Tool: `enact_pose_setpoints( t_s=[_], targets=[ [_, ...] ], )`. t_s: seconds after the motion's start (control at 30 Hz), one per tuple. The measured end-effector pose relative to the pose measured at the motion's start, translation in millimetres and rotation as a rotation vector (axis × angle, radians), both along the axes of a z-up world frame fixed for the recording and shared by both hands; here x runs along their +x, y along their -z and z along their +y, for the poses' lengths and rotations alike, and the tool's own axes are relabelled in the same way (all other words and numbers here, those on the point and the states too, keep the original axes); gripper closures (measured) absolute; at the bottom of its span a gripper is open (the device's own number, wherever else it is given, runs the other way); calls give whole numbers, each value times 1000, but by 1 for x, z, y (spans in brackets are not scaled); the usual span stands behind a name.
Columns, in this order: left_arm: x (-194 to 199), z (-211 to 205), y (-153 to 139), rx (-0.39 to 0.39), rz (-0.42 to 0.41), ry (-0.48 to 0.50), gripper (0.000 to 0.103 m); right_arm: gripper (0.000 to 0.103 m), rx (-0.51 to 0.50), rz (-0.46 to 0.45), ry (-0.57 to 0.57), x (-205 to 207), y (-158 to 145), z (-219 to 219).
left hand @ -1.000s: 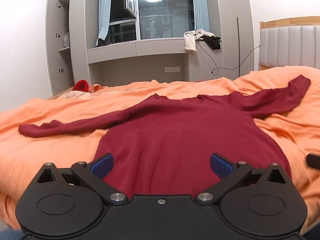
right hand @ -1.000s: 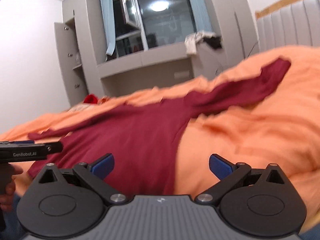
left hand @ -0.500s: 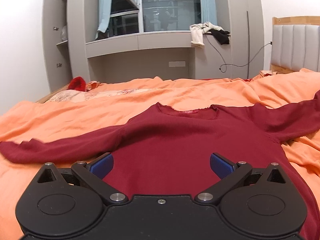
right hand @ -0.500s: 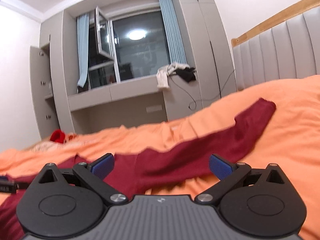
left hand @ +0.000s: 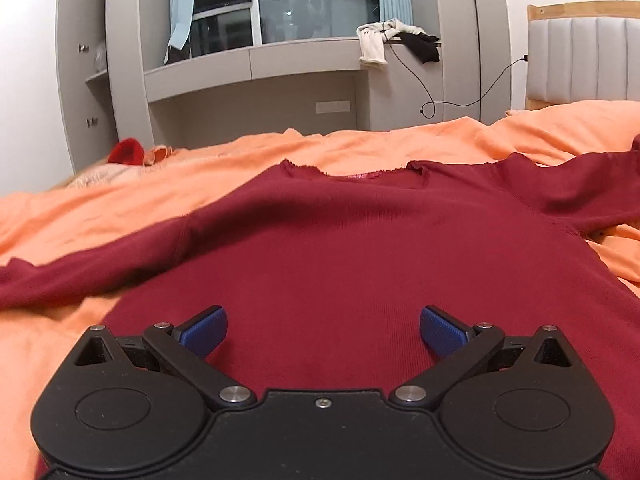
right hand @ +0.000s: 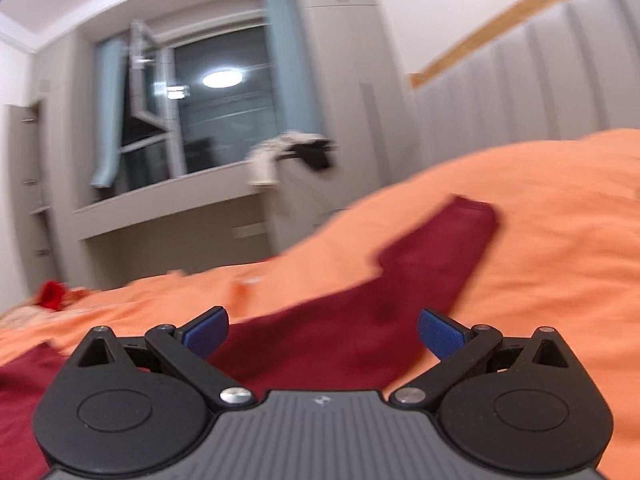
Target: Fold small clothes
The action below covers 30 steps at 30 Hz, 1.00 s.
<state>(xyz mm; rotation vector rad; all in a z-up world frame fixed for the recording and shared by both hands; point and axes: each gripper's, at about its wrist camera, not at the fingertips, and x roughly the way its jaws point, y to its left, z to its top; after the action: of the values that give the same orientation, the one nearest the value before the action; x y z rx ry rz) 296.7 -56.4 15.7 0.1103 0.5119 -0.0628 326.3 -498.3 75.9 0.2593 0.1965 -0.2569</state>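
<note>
two grippers are seen, both spread wide with nothing held between the blue pads.

left wrist view: the left gripper [left hand: 323,330] is held low over the body of a dark red sweater [left hand: 340,256], which is laid flat on an orange duvet [left hand: 100,216]. the neckline [left hand: 352,170] is seen at 12 o'clock from the claw. one sleeve is stretched out toward 9 o'clock, the other toward 2 o'clock, both lying on the duvet. a red item [left hand: 127,152] is seen at 10 o'clock at the far edge of the bed. behind it a grey cabinet unit [left hand: 256,64] with a window is seen, with white and black clothes [left hand: 396,40] draped on its ledge at 1 o'clock. a padded headboard [left hand: 580,60] is seen at 2 o'clock.

right wrist view (motion-blurred): the right gripper [right hand: 323,330] is held over the sweater's sleeve [right hand: 420,272], which runs from between the pads up toward 1 o'clock, its cuff lying on the duvet [right hand: 560,240]. part of the sweater body is seen at 8 o'clock. whether the pads are touching the cloth cannot be told in either view.
</note>
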Motion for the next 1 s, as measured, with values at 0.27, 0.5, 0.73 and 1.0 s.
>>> enact_pose_setpoints(
  t_s=[0.27, 0.5, 0.73, 1.0],
  targets=[
    [3, 6, 11, -24, 23, 5, 0, 0, 271, -48, 220, 46, 26, -76],
    [5, 7, 15, -41, 25, 4, 0, 56, 340, -103, 173, 71, 41, -88],
    [6, 4, 14, -24, 31, -4, 0, 93, 343, -107, 212, 63, 49, -82],
    [4, 12, -7, -40, -5, -67, 1, 94, 21, -105, 79, 49, 8, 12]
  ],
)
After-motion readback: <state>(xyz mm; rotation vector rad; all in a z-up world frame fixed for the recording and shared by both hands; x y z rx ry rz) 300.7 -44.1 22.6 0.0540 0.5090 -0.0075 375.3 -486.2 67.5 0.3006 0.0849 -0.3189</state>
